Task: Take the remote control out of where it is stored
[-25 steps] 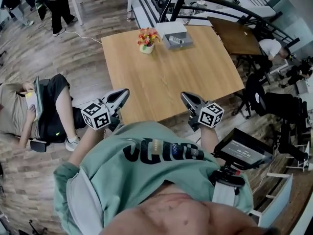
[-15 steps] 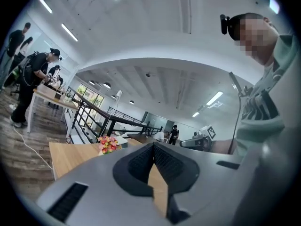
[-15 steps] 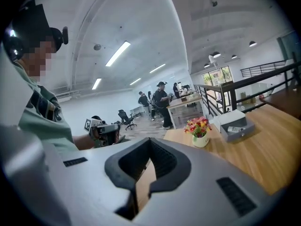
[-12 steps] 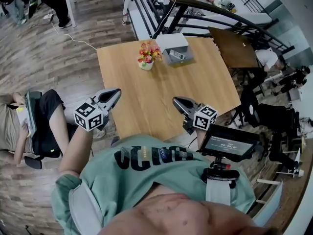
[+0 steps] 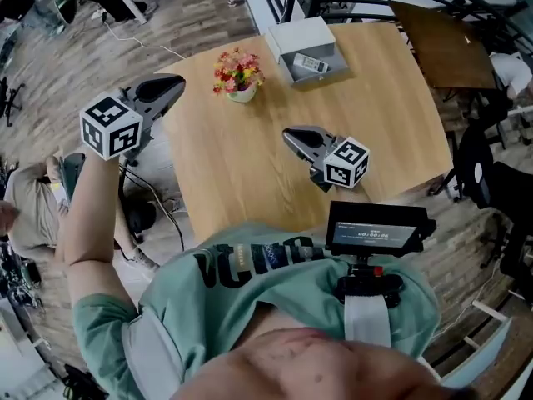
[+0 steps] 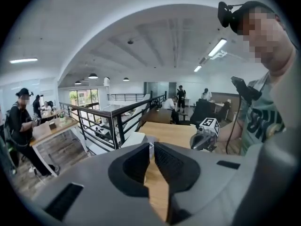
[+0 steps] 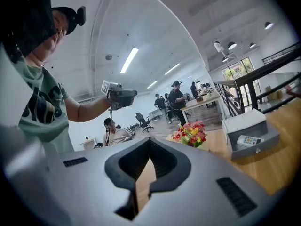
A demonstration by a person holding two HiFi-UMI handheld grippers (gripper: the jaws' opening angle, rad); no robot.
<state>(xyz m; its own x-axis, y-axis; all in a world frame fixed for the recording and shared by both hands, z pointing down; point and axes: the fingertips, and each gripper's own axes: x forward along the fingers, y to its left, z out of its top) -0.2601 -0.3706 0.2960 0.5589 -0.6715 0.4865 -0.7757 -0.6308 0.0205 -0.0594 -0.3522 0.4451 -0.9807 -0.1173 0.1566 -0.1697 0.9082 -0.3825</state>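
The left gripper [image 5: 175,82] is clenched, its dark pads pressed together at the tips with nothing between them. The right gripper [image 5: 288,132] looks clamped too, tips meeting and empty. The left arm is stretched out bare-forearmed to the side, holding its gripper beyond the left edge of the wooden table [image 5: 250,173] and aiming it across the tabletop. The right hand holds its gripper low over the middle of the table, nose pointing towards the far side.

At the far edge sits a small white drawer box [image 5: 300,33] with its grey drawer [image 5: 331,57] pulled open. The remote control [image 5: 311,63] lies flat inside that drawer, well apart from both grippers. Just beside the box stands a pot of flowers [image 5: 236,72].
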